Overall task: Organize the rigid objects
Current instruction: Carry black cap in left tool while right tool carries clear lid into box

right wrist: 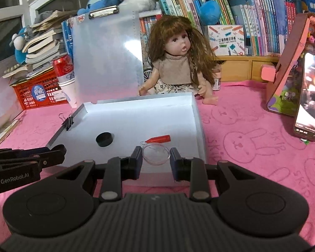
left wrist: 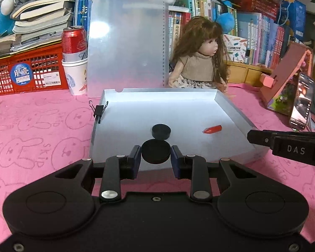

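A shallow white tray (left wrist: pixel 233 113) (right wrist: pixel 197 113) lies on the pink cloth. In it are a black round disc (left wrist: pixel 161 131) (right wrist: pixel 104 139) and a small red pointed cap (left wrist: pixel 212 129) (right wrist: pixel 159 139). My left gripper (left wrist: pixel 155 155) is shut on a second black disc (left wrist: pixel 155 151), held over the tray's near edge. My right gripper (right wrist: pixel 156 155) is shut on a clear round lid (right wrist: pixel 156 153) with a small tab, held over the tray's near part, just in front of the red cap. Each gripper shows at the side of the other's view.
A binder clip (left wrist: pixel 99 111) (right wrist: pixel 68 121) sits on the tray's left rim. Behind stand a clipboard (left wrist: pixel 126 42), a doll (left wrist: pixel 199 56) (right wrist: pixel 178 61), a red can in a paper cup (left wrist: pixel 74 58), a red crate (left wrist: pixel 27 71). A phone (right wrist: pixel 309 98) on a stand is at right.
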### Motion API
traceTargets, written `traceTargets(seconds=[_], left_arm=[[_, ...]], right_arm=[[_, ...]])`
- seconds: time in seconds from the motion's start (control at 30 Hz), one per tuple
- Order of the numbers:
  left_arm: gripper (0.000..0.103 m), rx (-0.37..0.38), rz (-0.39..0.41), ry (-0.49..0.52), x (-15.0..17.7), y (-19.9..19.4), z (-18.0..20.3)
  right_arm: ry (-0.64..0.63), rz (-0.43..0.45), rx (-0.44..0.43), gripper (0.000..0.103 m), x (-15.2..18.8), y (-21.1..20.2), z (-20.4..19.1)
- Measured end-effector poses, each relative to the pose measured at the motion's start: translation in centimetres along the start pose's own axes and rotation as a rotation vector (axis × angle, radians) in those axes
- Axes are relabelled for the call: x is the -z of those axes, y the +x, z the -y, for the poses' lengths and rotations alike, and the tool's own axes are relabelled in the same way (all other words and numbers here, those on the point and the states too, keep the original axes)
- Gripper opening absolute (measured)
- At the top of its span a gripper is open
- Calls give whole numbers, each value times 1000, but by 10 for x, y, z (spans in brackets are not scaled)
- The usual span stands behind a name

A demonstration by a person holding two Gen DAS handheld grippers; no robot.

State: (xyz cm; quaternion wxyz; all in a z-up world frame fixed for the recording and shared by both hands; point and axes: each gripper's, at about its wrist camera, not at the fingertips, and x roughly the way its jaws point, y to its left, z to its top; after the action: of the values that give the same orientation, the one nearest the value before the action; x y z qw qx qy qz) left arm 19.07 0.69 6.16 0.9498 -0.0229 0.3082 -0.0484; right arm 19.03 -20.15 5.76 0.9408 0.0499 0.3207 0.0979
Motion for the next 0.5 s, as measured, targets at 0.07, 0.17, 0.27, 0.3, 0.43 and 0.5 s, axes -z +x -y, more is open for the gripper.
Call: traceTargets(seconds=[0.07,0.17,0.27,0.3,0.43,0.5], left_arm=[[29,-8,-7,3,-5,8,-1],[29,-17,-27,-12,-14,21,-6],[29,-14,-53,-20,-20,34,-8],[29,-8,-65,-22,-21,38,-8],[29,16,-113,-25,-21,54,-4],[29,24,-138,-37,-21,62,-3]], right_arm=[[6,-14,2,33,-3,7,2],[21,-35,12,33,-10,19,5],[47,-55,6,33,-14,28,8],[54,-67,-1,33,-16,32,9],[59,-120,-7,33,-17,49,10],[68,-137,-7,33,-18,58,12]])
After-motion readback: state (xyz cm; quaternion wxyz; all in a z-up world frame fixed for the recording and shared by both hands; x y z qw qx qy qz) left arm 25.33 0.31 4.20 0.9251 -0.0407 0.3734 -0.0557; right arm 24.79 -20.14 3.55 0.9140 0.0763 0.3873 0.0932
